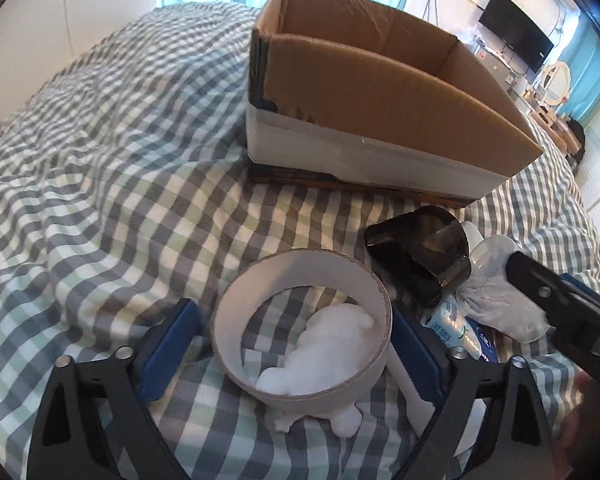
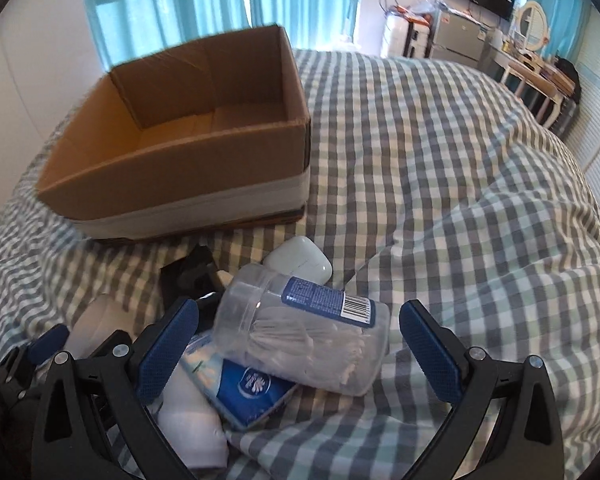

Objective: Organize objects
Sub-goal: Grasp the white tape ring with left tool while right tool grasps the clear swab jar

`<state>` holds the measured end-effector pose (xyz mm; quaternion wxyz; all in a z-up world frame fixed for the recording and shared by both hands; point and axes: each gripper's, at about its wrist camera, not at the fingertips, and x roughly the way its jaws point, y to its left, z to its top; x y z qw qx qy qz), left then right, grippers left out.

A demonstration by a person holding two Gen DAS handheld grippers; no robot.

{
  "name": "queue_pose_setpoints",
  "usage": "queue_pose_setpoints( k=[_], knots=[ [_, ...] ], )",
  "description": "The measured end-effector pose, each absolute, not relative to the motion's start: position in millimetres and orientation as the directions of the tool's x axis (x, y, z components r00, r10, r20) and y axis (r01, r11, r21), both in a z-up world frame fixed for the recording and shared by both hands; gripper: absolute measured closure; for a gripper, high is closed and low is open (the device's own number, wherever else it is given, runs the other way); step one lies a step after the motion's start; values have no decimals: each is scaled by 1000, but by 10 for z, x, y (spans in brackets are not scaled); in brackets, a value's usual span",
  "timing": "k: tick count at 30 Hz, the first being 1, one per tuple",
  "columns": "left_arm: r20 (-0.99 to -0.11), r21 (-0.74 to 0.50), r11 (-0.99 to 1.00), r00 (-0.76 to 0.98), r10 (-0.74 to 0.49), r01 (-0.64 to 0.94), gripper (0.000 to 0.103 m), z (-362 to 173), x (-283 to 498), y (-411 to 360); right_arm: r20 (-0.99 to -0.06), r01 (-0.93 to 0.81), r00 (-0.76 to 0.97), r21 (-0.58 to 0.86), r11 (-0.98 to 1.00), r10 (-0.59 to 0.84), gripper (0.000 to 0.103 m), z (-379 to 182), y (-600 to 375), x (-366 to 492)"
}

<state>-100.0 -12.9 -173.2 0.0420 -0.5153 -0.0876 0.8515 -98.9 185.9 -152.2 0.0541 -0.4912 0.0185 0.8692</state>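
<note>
An open cardboard box (image 1: 380, 92) stands on the checked bed; it also shows in the right wrist view (image 2: 188, 160), empty inside. My left gripper (image 1: 296, 344) is open, its blue pads on either side of a white tape ring (image 1: 304, 328) that lies over a white plush toy (image 1: 320, 364). My right gripper (image 2: 300, 344) is open around a clear jar of cotton swabs (image 2: 300, 332) lying on its side. Under the jar lies a blue tissue pack (image 2: 248, 388). A white earbud case (image 2: 300, 260) sits just beyond it.
A dark plastic cup (image 1: 424, 252) lies beside the tape ring, next to the swab jar (image 1: 496, 292). The right gripper's arm (image 1: 564, 300) enters at the right. The checked duvet (image 2: 440, 184) spreads to the right. A desk, mirror and TV stand far right.
</note>
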Motion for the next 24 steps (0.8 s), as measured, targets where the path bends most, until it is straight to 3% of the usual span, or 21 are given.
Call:
queue_pose_setpoints(
  k=[2, 12, 24],
  knots=[
    [-869, -201, -979, -463, 173, 12, 16, -1764, -1015, -124, -866, -112, -491, -41, -993, 92, 2, -1623, 1852, -1039],
    [-858, -198, -980, -482, 177, -7, 17, -1801, -909, -111, -871, -121, -483, -28, -992, 84, 7, -1688, 1931, -1003],
    [-806, -156, -987, -573, 151, -41, 17, -1360, -695, -66, -803, -37, -595, -15, -999, 34, 8, -1203, 1959, -655]
  ],
)
